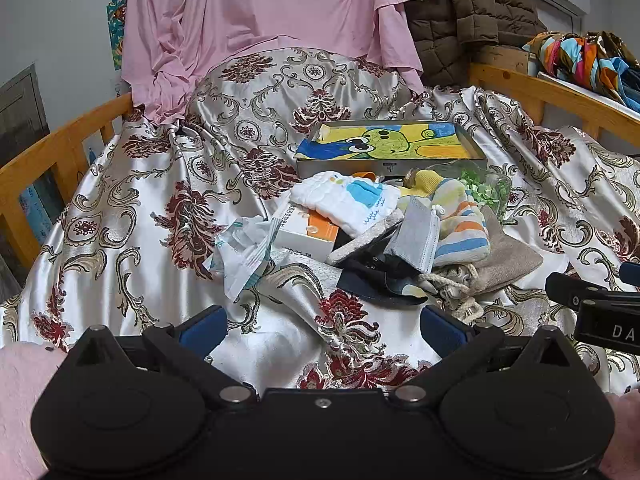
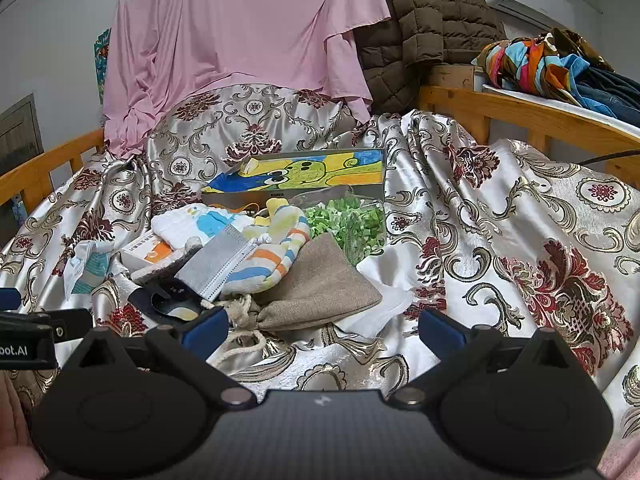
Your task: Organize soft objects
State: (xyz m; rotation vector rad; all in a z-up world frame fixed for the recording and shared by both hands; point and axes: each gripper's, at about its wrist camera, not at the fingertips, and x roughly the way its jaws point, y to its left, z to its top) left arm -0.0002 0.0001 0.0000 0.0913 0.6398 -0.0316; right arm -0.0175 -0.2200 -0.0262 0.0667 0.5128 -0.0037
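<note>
While both the left gripper (image 1: 323, 330) and right gripper (image 2: 323, 330) gape empty, a burlap pouch (image 2: 320, 292) fronts the clutter.

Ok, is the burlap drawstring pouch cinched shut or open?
Shut: the burlap pouch has its neck gathered tight by the drawstring, lying flat on the bedspread.
</note>
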